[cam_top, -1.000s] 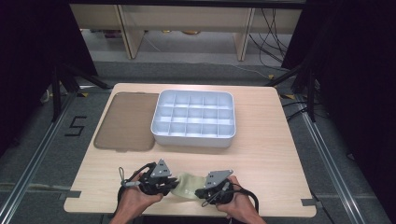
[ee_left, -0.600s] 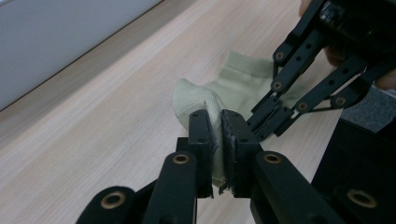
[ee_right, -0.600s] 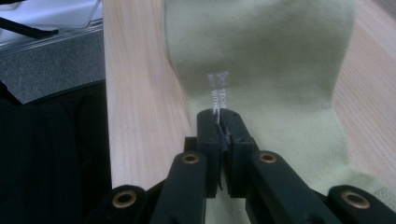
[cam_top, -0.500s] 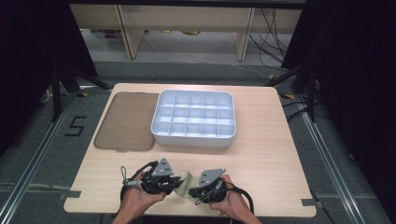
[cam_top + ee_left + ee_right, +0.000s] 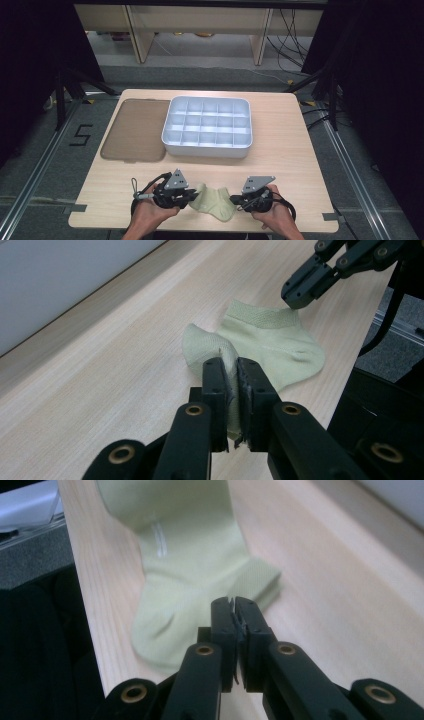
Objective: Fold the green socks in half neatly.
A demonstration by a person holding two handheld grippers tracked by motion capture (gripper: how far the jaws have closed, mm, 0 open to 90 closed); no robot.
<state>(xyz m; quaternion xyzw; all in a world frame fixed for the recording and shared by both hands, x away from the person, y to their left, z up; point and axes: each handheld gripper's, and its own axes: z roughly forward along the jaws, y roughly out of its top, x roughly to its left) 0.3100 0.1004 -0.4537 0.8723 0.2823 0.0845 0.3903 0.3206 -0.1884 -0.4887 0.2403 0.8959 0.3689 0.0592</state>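
A pale green ankle sock (image 5: 212,202) lies on the wooden table (image 5: 295,150) near its front edge, between my two grippers. My left gripper (image 5: 192,196) is shut on the sock's toe end; in the left gripper view a fold of sock (image 5: 270,340) stands pinched between the jaws of that gripper (image 5: 234,371). My right gripper (image 5: 234,200) sits at the cuff end, shut, having just closed a little further. In the right gripper view its tip (image 5: 233,602) rests at the cuff's edge, the sock (image 5: 190,565) flat ahead and no fabric seen between the jaws.
A white tray (image 5: 207,146) divided into several compartments stands mid-table. A flat brown lid (image 5: 135,130) lies to its left. The table's front edge runs just under both hands, with dark floor beyond.
The right gripper moved left toward the left one, bunching the sock, then swung back right. The sock now lies spread out longer. The left gripper has stayed put.
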